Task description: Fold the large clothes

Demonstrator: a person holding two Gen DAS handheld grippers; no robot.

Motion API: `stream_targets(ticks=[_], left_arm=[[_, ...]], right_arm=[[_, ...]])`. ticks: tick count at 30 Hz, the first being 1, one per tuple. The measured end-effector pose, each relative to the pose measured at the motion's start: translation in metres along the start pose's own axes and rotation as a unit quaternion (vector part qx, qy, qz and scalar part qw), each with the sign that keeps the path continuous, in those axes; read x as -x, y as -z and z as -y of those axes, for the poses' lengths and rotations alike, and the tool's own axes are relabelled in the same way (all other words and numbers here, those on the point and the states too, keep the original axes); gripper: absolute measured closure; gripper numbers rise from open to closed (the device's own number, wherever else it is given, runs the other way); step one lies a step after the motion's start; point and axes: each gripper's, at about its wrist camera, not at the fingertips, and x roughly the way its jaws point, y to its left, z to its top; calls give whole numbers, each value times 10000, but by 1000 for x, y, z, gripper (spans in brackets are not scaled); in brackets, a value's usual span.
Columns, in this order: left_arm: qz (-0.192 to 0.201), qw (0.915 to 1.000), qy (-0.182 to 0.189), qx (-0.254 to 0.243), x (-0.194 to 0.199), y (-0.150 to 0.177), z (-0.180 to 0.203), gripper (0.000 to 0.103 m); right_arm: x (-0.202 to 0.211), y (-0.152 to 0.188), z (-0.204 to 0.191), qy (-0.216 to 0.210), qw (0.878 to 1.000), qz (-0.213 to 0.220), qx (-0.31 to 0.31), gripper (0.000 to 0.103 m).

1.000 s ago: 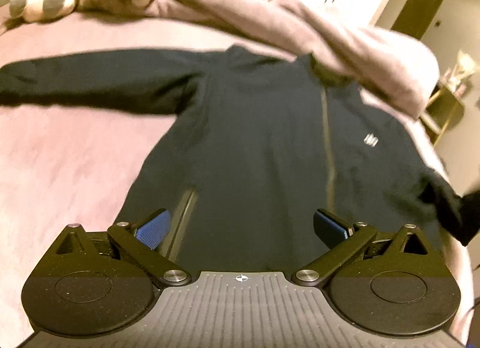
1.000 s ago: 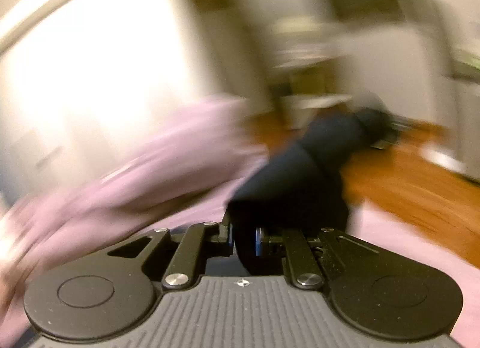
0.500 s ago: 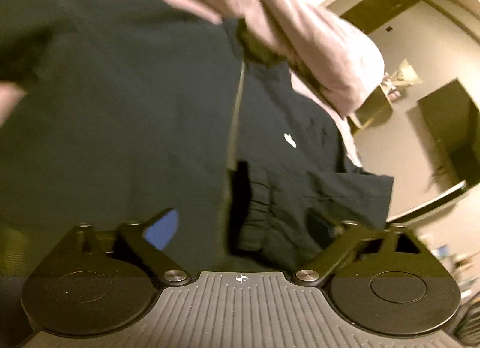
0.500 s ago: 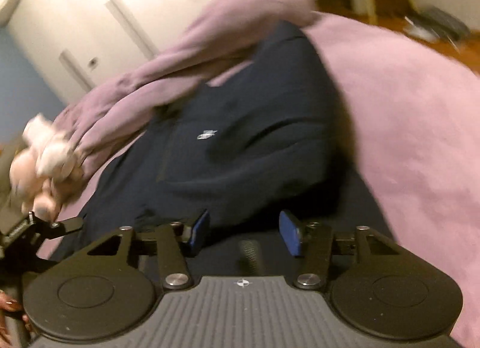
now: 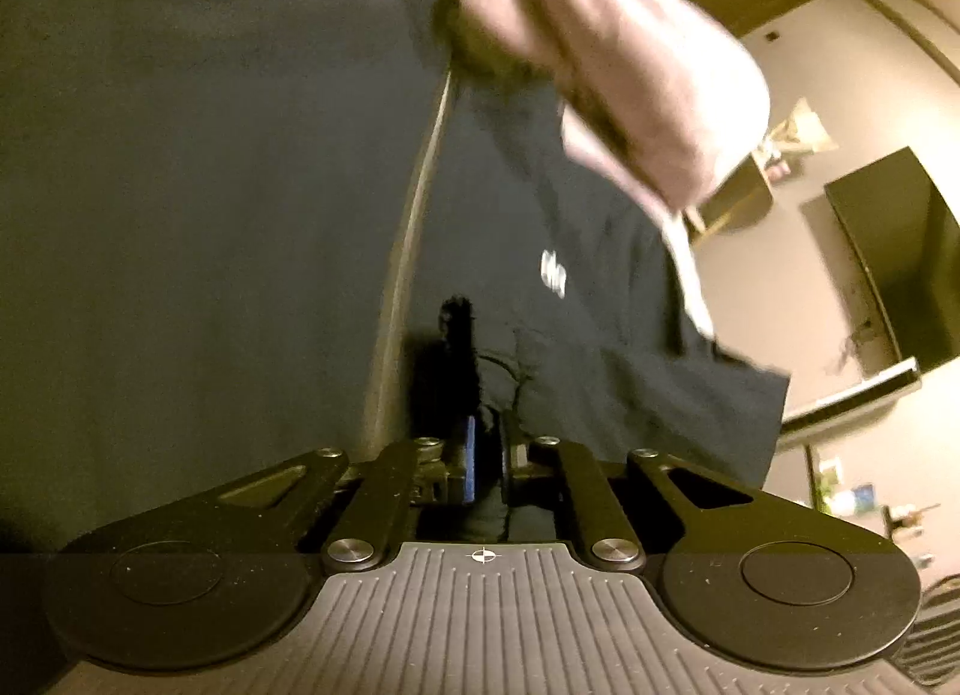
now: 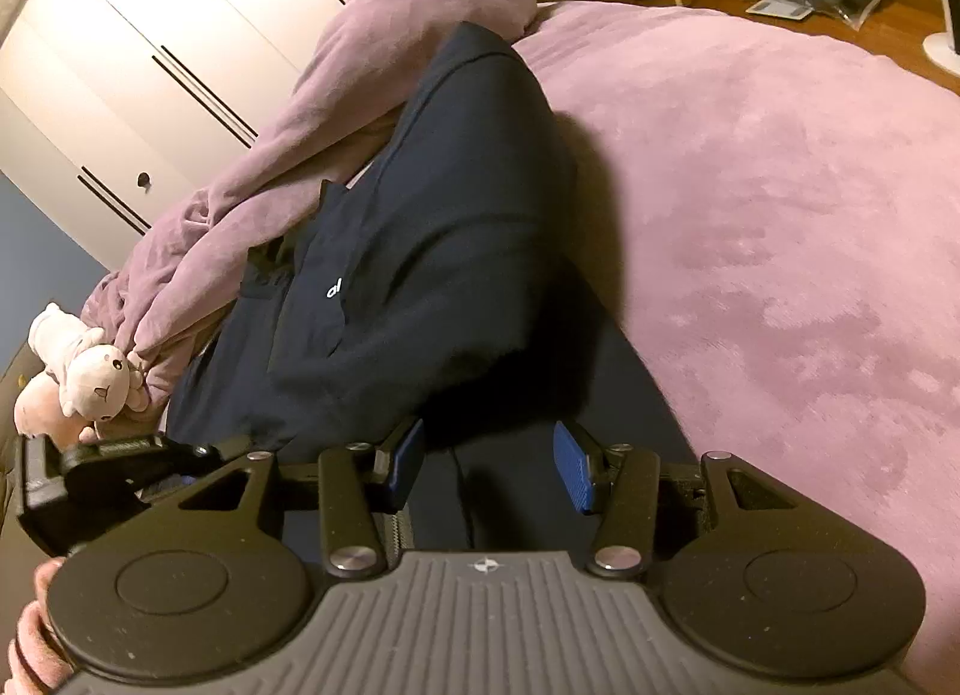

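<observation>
- Two tongs are mine here, one per hand, both angled down over a dark navy jacket (image 6: 420, 251) spread on a pink plush bedspread (image 6: 780, 215).
- My left gripper (image 5: 486, 455) has its jaws pressed together on a dark fold of that jacket; the blue pad (image 5: 470, 455) shows as a thin strip against the cloth, which bunches up just ahead of the jaws.
- From the left wrist view, the jacket's pale zip line (image 5: 408, 251) runs from about 12 o'clock down toward the jaws, and a small white logo (image 5: 553, 274) sits at about 1 o'clock from them.
- Blurred pink bedding (image 5: 630, 71) hangs across the top of that view, over the jacket's collar end.
- My right gripper (image 6: 487, 464) has its jaws parted, with nothing pinched; the blue pads (image 6: 575, 470) stand either side of flat dark cloth and a thin dark cord lying below them.
- In the right wrist view, a sleeve lies folded over the jacket's body, its shoulder bulging up at about 12 o'clock from the jaws, with the white logo (image 6: 334, 288) at about 11 o'clock.
- A heaped pink blanket (image 6: 372, 65) lies touching the jacket's far edge, and a plush toy (image 6: 90, 371) rests at about 9 o'clock.
- My left tongs appear again low at 9 o'clock in that view, beside the jacket's hem.
- White wardrobe doors (image 6: 150, 35) stand behind the bed.
</observation>
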Motion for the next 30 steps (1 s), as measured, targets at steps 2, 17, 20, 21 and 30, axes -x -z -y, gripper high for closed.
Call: stream_targets(ticks=[2, 17, 20, 21, 30], left_arm=[[617, 9957, -475, -504, 30, -23, 4, 94], [1254, 9682, -2153, -239, 69, -77, -84, 62], [1195, 9692, -2129, -321, 54, -77, -79, 70], [1197, 9690, -2128, -387, 57, -76, -77, 86], [1473, 9682, -1679, -1127, 32, -73, -33, 93]], right_arm=[[2, -3, -4, -34, 10000, -10, 19, 54], [-74, -51, -34, -812, 9938, -186, -740, 54], [-101, -66, -33, -677, 9918, -55, -1087, 53], [-108, -69, -33, -677, 9911, -42, -1149, 53], [-114, -95, -23, -181, 9921, 879, -882, 93]])
